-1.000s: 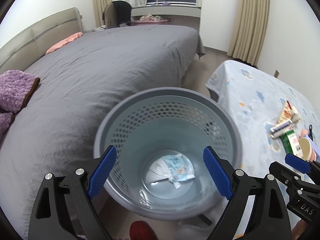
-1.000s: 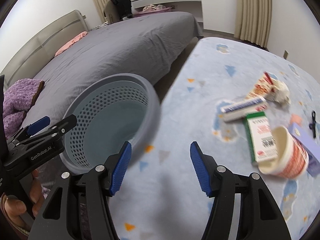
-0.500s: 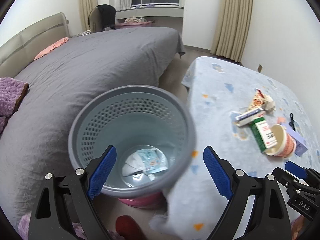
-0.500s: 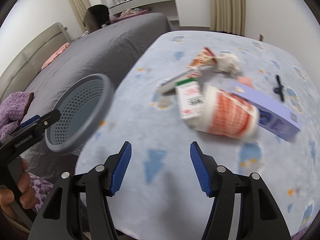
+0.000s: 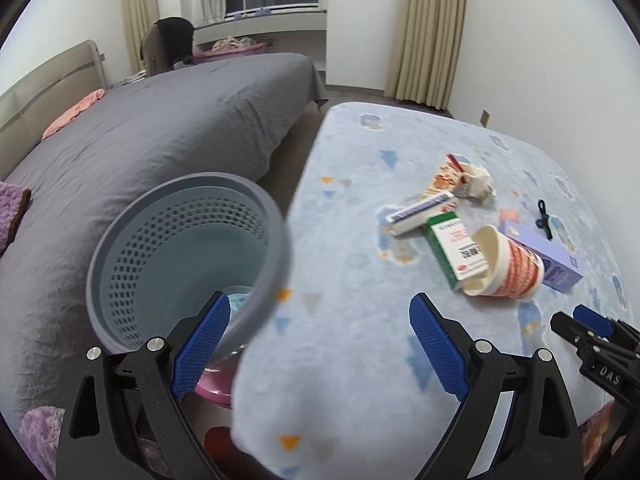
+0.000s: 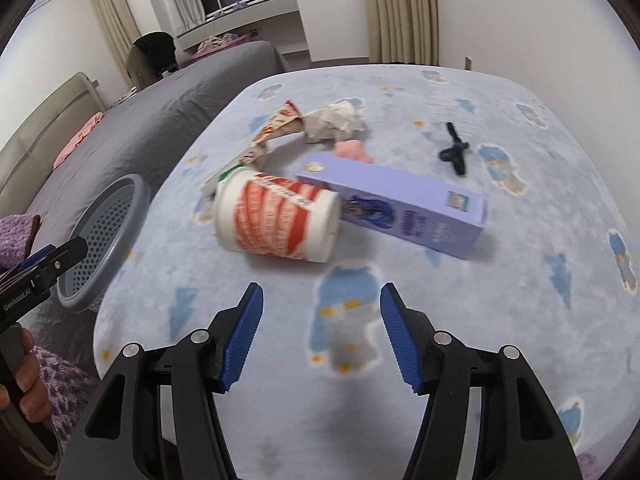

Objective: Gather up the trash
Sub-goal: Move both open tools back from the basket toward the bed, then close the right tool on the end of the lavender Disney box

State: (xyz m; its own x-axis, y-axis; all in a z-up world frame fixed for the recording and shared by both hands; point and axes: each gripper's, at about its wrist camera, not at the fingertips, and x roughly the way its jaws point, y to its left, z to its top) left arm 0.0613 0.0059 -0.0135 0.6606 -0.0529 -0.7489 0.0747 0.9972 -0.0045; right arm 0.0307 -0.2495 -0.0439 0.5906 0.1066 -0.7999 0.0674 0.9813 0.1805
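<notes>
A red-and-white paper cup (image 6: 280, 220) lies on its side on the light blue tablecloth (image 6: 520, 280), just ahead of my open right gripper (image 6: 320, 320), whose jaws hold nothing. Behind the cup lie a purple box (image 6: 400, 204), crumpled paper (image 6: 336, 122) and a red-white wrapper (image 6: 280, 124). A green box (image 5: 454, 248) has its end inside the cup (image 5: 506, 268), and a slim white-and-blue box (image 5: 420, 212) lies beyond it. The grey perforated basket (image 5: 180, 256) stands left of the table with some paper inside. My left gripper (image 5: 316, 328) hangs open over the table's near corner, empty.
A black clip (image 6: 454, 152) and a pink scrap (image 6: 352, 150) lie on the cloth behind the purple box. A grey bed (image 5: 160, 128) runs along the left behind the basket. Something pink (image 5: 216, 384) shows under the basket. A hand (image 6: 24, 376) holds the left gripper.
Both grippers have swung right, away from the basket and over the table. The cup and boxes have come much closer to the right gripper. Both jaws stay equally wide.
</notes>
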